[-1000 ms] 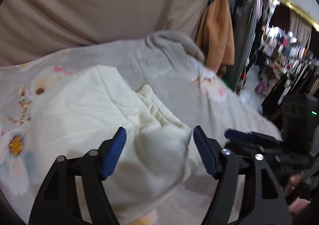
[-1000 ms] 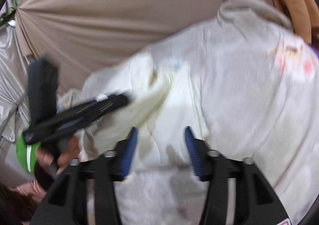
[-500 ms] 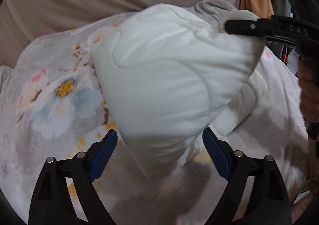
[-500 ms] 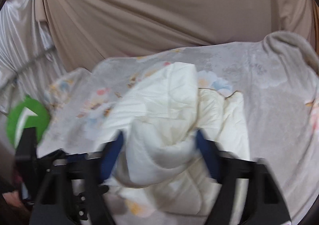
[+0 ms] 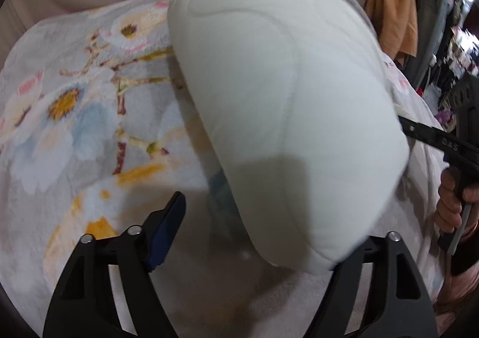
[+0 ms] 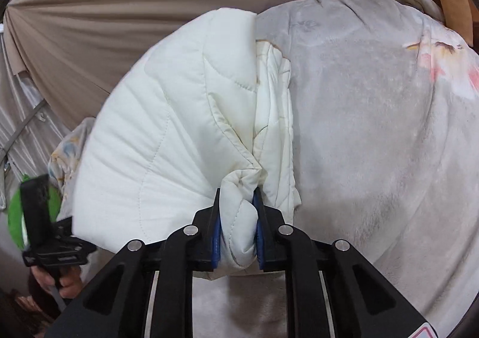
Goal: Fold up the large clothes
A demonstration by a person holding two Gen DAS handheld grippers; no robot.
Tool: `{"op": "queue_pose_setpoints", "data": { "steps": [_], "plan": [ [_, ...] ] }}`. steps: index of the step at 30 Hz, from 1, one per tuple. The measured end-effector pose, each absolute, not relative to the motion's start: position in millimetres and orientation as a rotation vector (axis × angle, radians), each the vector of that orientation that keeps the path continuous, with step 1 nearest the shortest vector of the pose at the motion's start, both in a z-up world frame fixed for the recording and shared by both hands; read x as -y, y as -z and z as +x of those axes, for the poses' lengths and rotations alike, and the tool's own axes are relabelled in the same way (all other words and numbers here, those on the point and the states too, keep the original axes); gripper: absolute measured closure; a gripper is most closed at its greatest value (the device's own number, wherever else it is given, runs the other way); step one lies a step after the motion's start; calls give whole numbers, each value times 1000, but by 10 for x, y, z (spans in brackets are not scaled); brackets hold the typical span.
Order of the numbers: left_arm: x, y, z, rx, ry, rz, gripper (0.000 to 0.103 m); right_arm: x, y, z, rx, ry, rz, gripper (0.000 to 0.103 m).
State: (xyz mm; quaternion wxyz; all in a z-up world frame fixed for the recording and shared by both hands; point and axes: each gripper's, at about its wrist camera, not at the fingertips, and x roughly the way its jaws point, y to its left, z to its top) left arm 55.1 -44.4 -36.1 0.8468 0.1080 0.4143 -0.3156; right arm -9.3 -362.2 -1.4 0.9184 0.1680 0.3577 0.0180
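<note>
1. Right gripper point(image 6: 236, 230): fingers point(image 6: 216, 236) nearly closed, pinching a bunched corner of the white quilted garment point(image 6: 167, 140) between the blue pads. Fabric bulges out above and below the pinch.

2. From the pinch the garment fans up and to the left of the right fingers in a puffy, stitched mass. A second layer of it hangs just right of the fingers, lying against the floral blanket point(image 6: 374, 143).

3. Left gripper point(image 5: 254, 236): fingers point(image 5: 167, 227) spread wide, gripping nothing. The left blue pad is plain to see; the right fingertip is hidden behind the garment's lower edge.

4. In the left wrist view the white quilted garment point(image 5: 284, 104) hangs ahead of and above the left fingers, lifted off the blanket, its lower rounded edge sagging over the right finger. Whether cloth touches that finger, cannot tell.

5. The right gripper point(image 5: 431, 137) enters that view from beyond the right finger, its tip meeting the garment's far edge; a hand point(image 5: 455, 203) holds its handle.

6. The floral blanket point(image 5: 89, 116) covers the surface under and left of the left fingers: grey plush with white, blue and yellow flowers.

7. Beige curtain point(image 6: 119, 8) behind everything. An orange garment point(image 5: 392, 23) hangs far up-right of the left fingers.

8. The left gripper point(image 6: 54, 236) shows low, well left of the right fingers.
</note>
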Motion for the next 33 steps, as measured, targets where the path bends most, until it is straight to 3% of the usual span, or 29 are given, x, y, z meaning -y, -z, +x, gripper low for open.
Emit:
{"op": "queue_pose_setpoints", "data": {
  "steps": [11, 15, 19, 21, 24, 28, 33],
  "plan": [
    [171, -665, 280, -639, 757, 122, 35, 3686, -57, -139, -714, -92, 416, 80],
    [387, -1086, 248, -433, 767, 101, 20, 3605, -37, -144, -715, -75, 365, 80],
    [961, -823, 691, -558, 755, 165, 26, 3633, -27, -157, -718, -79, 380, 78],
    [1196, -550, 917, -654, 730, 206, 40, 3663, -43, -197, -722, -89, 394, 76],
    [1391, -243, 1031, -648, 649, 270, 38, 3731, -179, -295, -702, -104, 426, 72],
    [1441, -196, 1020, -640, 644, 272, 35, 3649, -755, -376, -560, -76, 340, 72],
    [1475, -178, 1001, -629, 625, 288, 34, 3264, -1317, 111, -455, -100, 204, 72]
  ]
}}
